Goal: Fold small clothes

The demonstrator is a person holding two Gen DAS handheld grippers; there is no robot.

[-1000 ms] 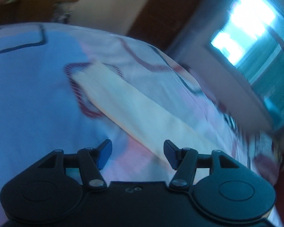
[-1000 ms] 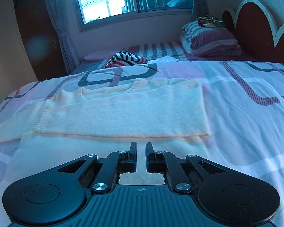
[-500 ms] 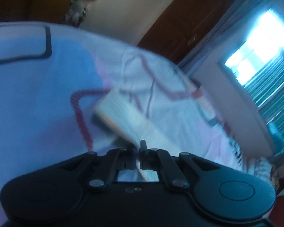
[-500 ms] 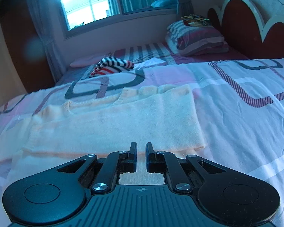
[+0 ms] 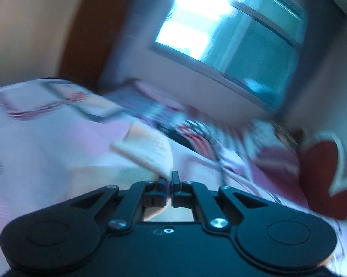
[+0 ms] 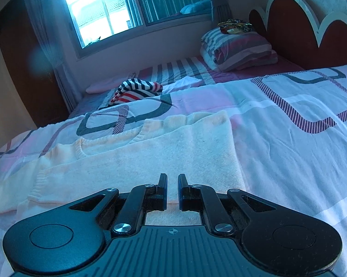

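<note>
A cream knitted sweater (image 6: 136, 161) lies flat on the bed, its right side folded over. My right gripper (image 6: 172, 182) is shut with a narrow gap and holds nothing, low over the sweater's near part. My left gripper (image 5: 169, 180) is shut on the sweater's sleeve (image 5: 148, 152) and holds it lifted off the bedsheet; this view is blurred by motion.
The patterned pink and white bedsheet (image 6: 288, 143) covers the bed. A striped garment (image 6: 136, 91) lies at the far side, also in the left wrist view (image 5: 196, 136). A striped pillow (image 6: 238, 48) sits by the red headboard (image 6: 298, 30). A window (image 6: 127, 7) is behind.
My left gripper shut on the sleeve and has swung it up and round toward the window. My right gripper has dropped a little lower over the sweater.
</note>
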